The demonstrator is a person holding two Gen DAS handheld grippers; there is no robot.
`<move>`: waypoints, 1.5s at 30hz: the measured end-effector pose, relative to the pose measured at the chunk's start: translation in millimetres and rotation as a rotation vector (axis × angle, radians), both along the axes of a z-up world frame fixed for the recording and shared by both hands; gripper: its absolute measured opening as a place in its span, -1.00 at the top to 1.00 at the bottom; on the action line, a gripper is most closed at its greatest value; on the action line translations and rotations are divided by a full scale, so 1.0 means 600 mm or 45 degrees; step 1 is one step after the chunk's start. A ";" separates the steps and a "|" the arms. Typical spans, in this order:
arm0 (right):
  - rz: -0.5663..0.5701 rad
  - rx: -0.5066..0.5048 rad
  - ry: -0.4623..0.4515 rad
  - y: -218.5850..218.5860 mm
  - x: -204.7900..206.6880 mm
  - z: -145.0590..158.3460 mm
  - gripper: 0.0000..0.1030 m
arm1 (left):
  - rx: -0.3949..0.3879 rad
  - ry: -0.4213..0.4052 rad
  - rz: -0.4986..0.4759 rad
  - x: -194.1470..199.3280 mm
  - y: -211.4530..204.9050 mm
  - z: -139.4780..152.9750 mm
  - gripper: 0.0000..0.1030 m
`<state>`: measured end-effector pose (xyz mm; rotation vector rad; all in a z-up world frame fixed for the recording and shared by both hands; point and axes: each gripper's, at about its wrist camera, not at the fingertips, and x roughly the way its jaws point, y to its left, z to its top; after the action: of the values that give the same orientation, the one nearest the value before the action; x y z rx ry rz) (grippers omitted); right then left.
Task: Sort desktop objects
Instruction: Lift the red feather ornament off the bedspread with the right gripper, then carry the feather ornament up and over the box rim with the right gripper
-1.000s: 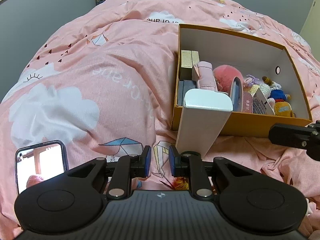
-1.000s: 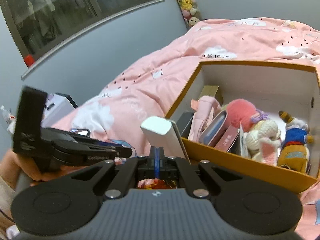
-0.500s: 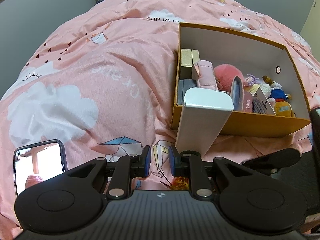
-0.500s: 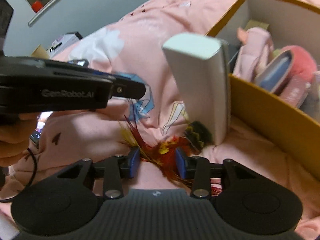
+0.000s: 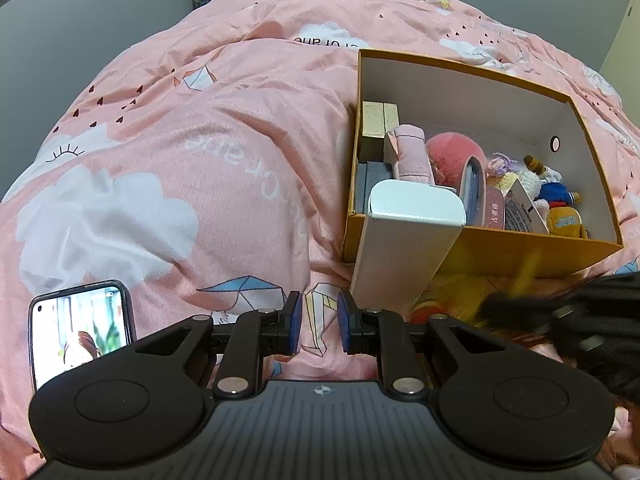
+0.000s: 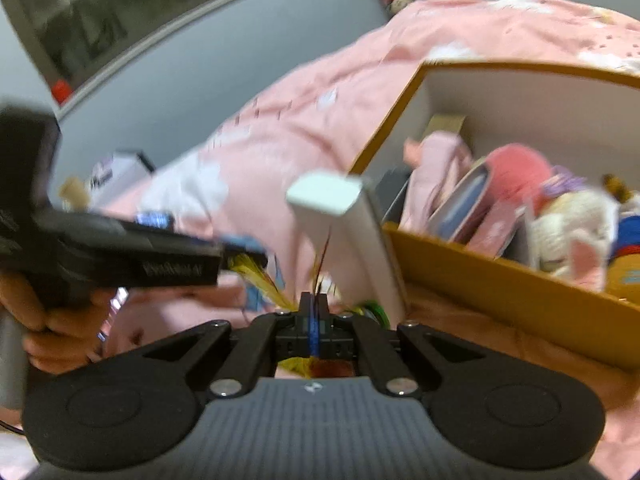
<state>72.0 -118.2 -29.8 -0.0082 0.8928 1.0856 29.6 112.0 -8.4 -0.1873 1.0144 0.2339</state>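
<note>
"vaseline" on boxed carton (image 5: pixel 525 209)

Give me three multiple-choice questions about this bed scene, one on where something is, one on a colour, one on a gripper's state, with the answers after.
1. Where does the phone lie?
A. inside the box
B. on the pink bedspread, left of the left gripper
C. on top of the white carton

2. What colour is the outside of the open box?
A. orange-yellow
B. green
C. black

3. How does the right gripper stand?
A. wide open, nothing between the jaws
B. shut on the white carton
C. shut on a tuft of feathers

Answers: 1 B, it rests on the bedspread beside the left gripper. 2 A, its outer wall is orange-yellow. 3 C, the jaws have just closed with yellow and red feathers sticking out between them; the white carton stands free against the box.
</note>
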 end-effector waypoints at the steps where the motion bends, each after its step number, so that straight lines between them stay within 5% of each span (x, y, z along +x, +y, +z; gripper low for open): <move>1: -0.015 0.013 -0.016 -0.009 0.001 0.010 1.00 | 0.000 -0.002 -0.001 0.000 0.000 0.001 0.58; 7: -0.125 0.074 -0.025 -0.065 0.016 0.045 1.00 | 0.005 -0.009 -0.025 0.002 -0.007 -0.001 0.58; 11: -0.291 -0.102 0.056 -0.086 0.055 -0.003 1.00 | 0.027 -0.044 -0.060 0.003 -0.019 0.002 0.51; 15: -0.402 -0.234 0.055 -0.115 0.064 -0.031 0.88 | 0.055 -0.089 -0.084 0.005 -0.027 0.005 -0.07; 18: -0.405 -0.229 0.052 -0.130 0.062 -0.027 0.73 | 0.052 -0.132 -0.113 0.010 -0.034 0.009 -0.10; 25: -0.232 -0.297 -0.036 -0.129 0.023 -0.011 0.17 | 0.077 -0.153 -0.175 0.027 -0.054 -0.004 -0.20; 30: 0.030 -0.510 -0.209 -0.120 -0.021 -0.026 0.03 | 0.069 -0.118 -0.163 0.028 -0.053 -0.015 -0.20; 34: 0.142 -0.573 -0.248 -0.107 -0.025 -0.045 -0.01 | 0.070 -0.109 -0.153 0.029 -0.051 -0.018 -0.20; 41: 0.098 -0.436 -0.113 -0.057 0.018 -0.058 -0.10 | 0.067 -0.118 -0.155 0.030 -0.053 -0.020 -0.20; 45: 0.104 -0.473 -0.166 -0.027 0.008 -0.075 0.01 | 0.075 -0.133 -0.166 0.034 -0.055 -0.023 -0.25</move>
<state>77.1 -134.2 -74.9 -0.4223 0.9712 0.9690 49.7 78.7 -22.3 -0.0790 0.9110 0.1337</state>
